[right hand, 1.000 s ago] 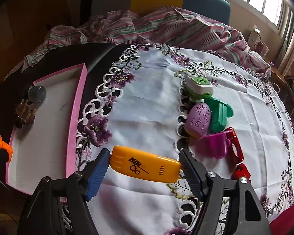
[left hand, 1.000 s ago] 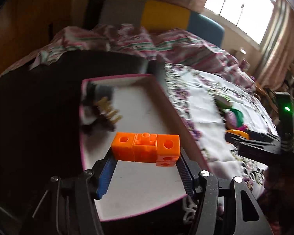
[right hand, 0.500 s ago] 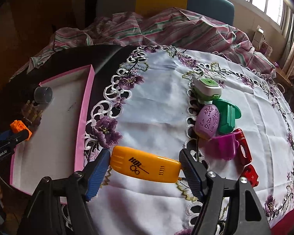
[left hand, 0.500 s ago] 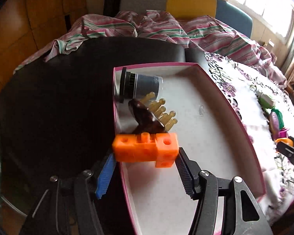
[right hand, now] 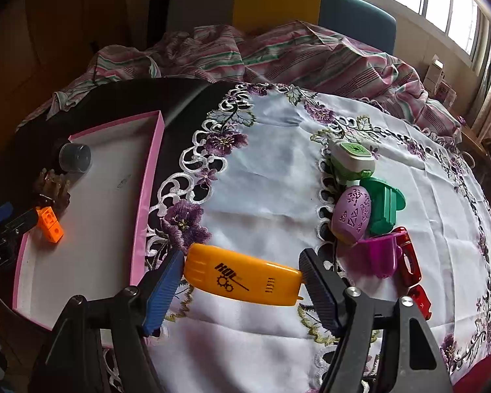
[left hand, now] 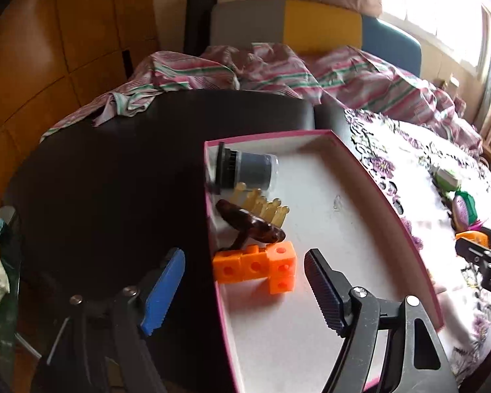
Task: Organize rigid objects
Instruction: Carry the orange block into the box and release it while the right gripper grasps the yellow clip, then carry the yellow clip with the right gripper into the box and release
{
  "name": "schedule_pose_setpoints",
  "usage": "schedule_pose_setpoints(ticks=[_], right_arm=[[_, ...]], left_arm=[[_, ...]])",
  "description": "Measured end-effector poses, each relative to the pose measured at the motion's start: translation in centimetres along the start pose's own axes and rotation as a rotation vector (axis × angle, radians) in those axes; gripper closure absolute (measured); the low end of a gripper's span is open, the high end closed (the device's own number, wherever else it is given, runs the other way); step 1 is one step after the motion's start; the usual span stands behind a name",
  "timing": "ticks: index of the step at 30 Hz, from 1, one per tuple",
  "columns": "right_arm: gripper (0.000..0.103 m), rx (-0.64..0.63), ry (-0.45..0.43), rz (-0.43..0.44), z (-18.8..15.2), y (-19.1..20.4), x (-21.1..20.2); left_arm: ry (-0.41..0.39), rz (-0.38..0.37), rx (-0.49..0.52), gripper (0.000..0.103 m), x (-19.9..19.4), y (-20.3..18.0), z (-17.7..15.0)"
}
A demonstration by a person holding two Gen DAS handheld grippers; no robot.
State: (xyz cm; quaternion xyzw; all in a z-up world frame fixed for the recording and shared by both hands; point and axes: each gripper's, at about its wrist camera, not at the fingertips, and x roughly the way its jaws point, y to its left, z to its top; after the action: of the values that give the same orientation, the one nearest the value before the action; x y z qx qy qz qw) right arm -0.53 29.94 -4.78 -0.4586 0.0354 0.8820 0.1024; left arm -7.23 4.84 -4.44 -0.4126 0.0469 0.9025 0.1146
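Note:
An orange block piece (left hand: pixel 257 267) lies inside the pink-rimmed box (left hand: pixel 389 206), against its left wall. My left gripper (left hand: pixel 245 290) hovers over it with jaws opening, and neither pad touches the piece. Beside it in the box lie a brown comb-like clip (left hand: pixel 252 221) and a dark cylindrical jar (left hand: pixel 245 170). In the right wrist view my right gripper (right hand: pixel 242 283) is shut on a yellow oblong case (right hand: pixel 242 275), held above the embroidered cloth. The orange piece (right hand: pixel 50 222) and the box (right hand: pixel 147 193) appear at the left there.
Several plastic toys cluster on the white embroidered tablecloth (right hand: pixel 271 180): a green-white one (right hand: pixel 352 160), a lilac egg shape (right hand: pixel 352 214), a green piece (right hand: pixel 384 209), a magenta cup (right hand: pixel 379 255), a red piece (right hand: pixel 409 262). A striped blanket (right hand: pixel 278 55) and chairs lie behind. Dark tabletop (left hand: pixel 114 177) left of the box.
The left gripper carried the orange piece to the box's left side, then opened; the piece now rests on the box floor. The right gripper keeps holding the yellow case, barely moved.

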Motion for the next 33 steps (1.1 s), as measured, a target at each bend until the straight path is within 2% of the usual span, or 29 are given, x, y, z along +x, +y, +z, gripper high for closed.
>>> schedule_pose_setpoints(ticks=[3,19,26,33], right_arm=[[0.029,-0.033,-0.038,-0.012,0.2,1.1,-1.1],[0.029,-0.234,-0.170,0.140,1.8,11.2,-6.0],[0.029,-0.303,-0.195,0.163,2.2,14.6,-6.5],[0.029,-0.322,-0.207,0.186,2.4,16.3,-6.8]], left_arm=[[-0.015,-0.002,-0.028,0.027,-1.3,0.6,-0.3],[-0.054,0.045,-0.122,0.027,-5.2,4.3,-1.5],[-0.055,0.076,-0.157,0.027,-5.7,6.0,-1.9],[-0.057,0.097,-0.196,0.027,-6.0,7.7,-2.2]])
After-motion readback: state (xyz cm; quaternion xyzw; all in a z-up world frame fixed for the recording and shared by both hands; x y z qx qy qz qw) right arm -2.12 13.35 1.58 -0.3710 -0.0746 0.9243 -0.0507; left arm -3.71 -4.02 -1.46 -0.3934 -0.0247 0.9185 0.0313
